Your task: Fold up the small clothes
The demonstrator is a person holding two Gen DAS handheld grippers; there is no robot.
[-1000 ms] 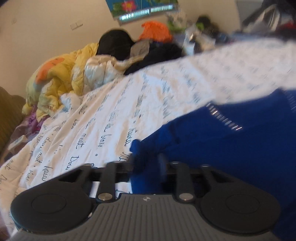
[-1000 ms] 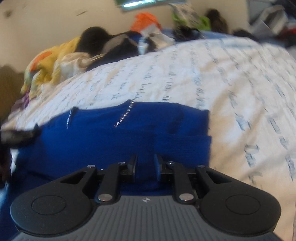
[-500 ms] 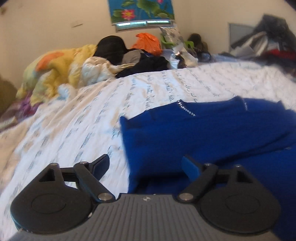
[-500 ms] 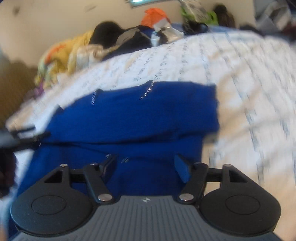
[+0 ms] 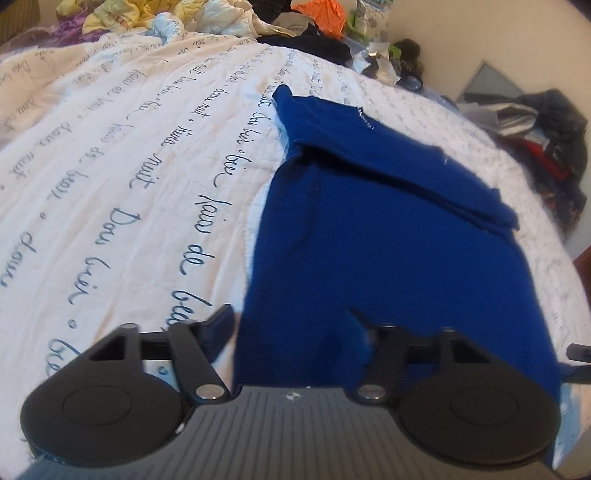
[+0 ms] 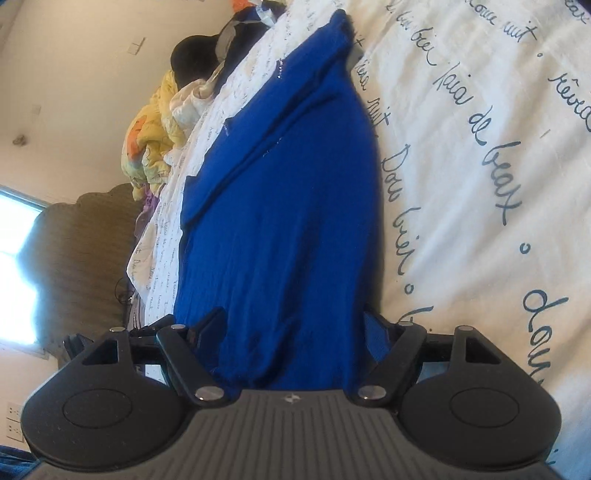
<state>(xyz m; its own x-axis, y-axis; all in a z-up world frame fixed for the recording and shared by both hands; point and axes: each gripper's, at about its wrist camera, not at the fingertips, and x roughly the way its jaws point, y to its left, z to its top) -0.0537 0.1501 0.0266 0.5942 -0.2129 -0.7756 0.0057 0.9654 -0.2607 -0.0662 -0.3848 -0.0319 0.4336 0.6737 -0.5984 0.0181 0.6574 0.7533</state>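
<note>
A blue knit garment [image 5: 388, 236] lies flat on the white bedspread, with its far part folded back over itself as a flap [image 5: 369, 147]. My left gripper [image 5: 291, 325] is open, its jaws on either side of the garment's near left corner. In the right wrist view the same blue garment [image 6: 295, 221] stretches away from me. My right gripper [image 6: 295, 325] is open, its jaws on either side of the garment's near edge. The right gripper's tip shows at the right edge of the left wrist view [image 5: 578, 350].
The bedspread [image 5: 129, 166] is white with blue handwriting. A yellow quilt [image 6: 151, 140] and a pile of dark and orange clothes [image 5: 317, 22] lie at the bed's far end. More clothes [image 5: 546, 147] are heaped at the right. A brown headboard [image 6: 85, 251] stands by a bright window.
Both grippers let go of the blue garment and opened after laying its far part over as a fold. Both have since moved down to the garment's near edge.
</note>
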